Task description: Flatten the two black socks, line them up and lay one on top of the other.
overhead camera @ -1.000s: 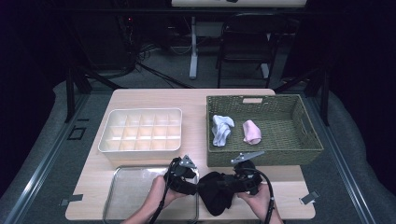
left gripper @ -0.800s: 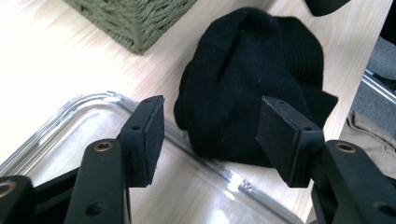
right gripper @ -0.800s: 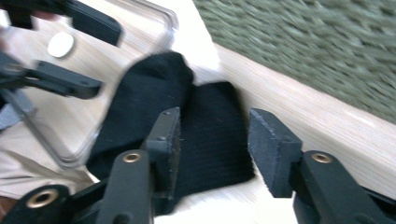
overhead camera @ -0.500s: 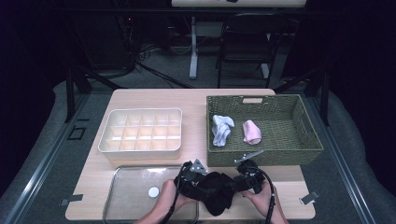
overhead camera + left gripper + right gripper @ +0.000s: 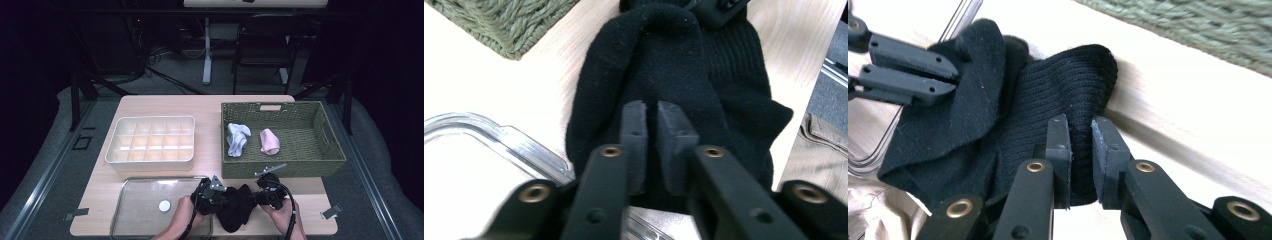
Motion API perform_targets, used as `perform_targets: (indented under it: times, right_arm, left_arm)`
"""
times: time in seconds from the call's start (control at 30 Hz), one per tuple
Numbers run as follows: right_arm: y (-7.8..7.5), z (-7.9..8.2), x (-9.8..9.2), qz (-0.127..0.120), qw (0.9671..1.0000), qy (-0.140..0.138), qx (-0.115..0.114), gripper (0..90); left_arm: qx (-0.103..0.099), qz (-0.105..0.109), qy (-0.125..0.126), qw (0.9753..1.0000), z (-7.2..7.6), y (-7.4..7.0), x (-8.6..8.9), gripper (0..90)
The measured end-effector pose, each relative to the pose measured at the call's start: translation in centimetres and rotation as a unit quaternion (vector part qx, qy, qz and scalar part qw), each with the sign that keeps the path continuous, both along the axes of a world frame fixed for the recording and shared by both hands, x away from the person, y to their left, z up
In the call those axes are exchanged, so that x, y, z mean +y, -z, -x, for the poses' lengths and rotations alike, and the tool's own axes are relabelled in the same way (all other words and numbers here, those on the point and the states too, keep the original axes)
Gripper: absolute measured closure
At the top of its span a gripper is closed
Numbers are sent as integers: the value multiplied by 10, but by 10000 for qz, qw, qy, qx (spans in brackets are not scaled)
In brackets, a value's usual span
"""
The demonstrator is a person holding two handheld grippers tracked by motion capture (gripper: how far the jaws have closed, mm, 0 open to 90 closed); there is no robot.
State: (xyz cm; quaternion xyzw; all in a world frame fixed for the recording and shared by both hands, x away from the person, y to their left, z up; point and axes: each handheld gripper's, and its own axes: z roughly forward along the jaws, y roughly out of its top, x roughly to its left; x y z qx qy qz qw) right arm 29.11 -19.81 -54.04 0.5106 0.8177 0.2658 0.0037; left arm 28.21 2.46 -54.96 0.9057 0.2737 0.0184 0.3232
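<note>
Black knit sock [image 5: 235, 205] bunched at table's [image 5: 165, 102] 6 o'clock edge. Left gripper [image 5: 212, 192] pinches it at 9 o'clock side, right gripper [image 5: 265, 192] pinches ribbed cuff at 3 o'clock. Advice: keep both pinches tight, fold evenly, avoid clear glass tray [image 5: 127, 187].

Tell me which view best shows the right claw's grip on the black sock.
The right gripper view: the right claw pinches the ribbed cuff of the black sock between its jaws, close up. The left gripper view shows mostly the sock's smooth end. The high view shows the sock as a dark lump between both hands.
</note>
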Motion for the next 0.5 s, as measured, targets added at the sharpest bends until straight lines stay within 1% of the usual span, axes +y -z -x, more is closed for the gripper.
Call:
perform_targets:
  times: [0.03,0.07,0.13,0.17,0.2,0.23,0.27,0.3,0.33,0.4,0.43,0.47,0.5]
  right_arm:
    - [-2,0,-2,-6,10000,5,-10,802]
    - [-3,1,-2,-48,9999,70,-60,802]
    - [-5,2,-4,-78,9999,72,-81,802]
    - [-6,3,-4,-116,9999,72,-103,801]
    - [-6,6,-1,-131,9997,134,-155,801]
    - [-5,6,0,-117,9998,90,-165,800]
    - [-5,6,0,-117,9998,90,-165,800]
    - [-5,7,1,-92,9998,101,-155,800]
    - [-5,7,2,-102,9997,110,-166,799]
    - [-5,6,1,-125,9997,133,-143,798]
    - [-5,6,1,-125,9997,133,-143,798]
    - [-5,6,1,-141,9997,165,-145,797]
    - [-6,6,0,-137,9997,152,-120,797]
  left_arm:
    - [-22,-21,20,10000,0,0,0,876]
    - [-22,-21,20,10000,0,0,0,881]
    - [-50,-7,-1,10000,1,-1,-1,879]
    - [-45,-12,8,10000,2,-2,-2,848]
    - [-18,-4,-14,10000,2,-3,-3,683]
    - [-7,12,-38,10000,3,-4,-4,603]
    - [-25,39,-38,10000,5,-6,-5,603]
    - [-31,93,-32,9999,6,-8,-7,547]
    - [10,138,-12,9999,7,-8,-9,494]
    - [12,77,36,10000,10,-6,-13,403]
    - [63,34,80,9999,10,-4,-14,403]
    - [56,-33,84,9999,10,-1,-16,400]
    - [35,-102,102,9999,10,1,-18,425]
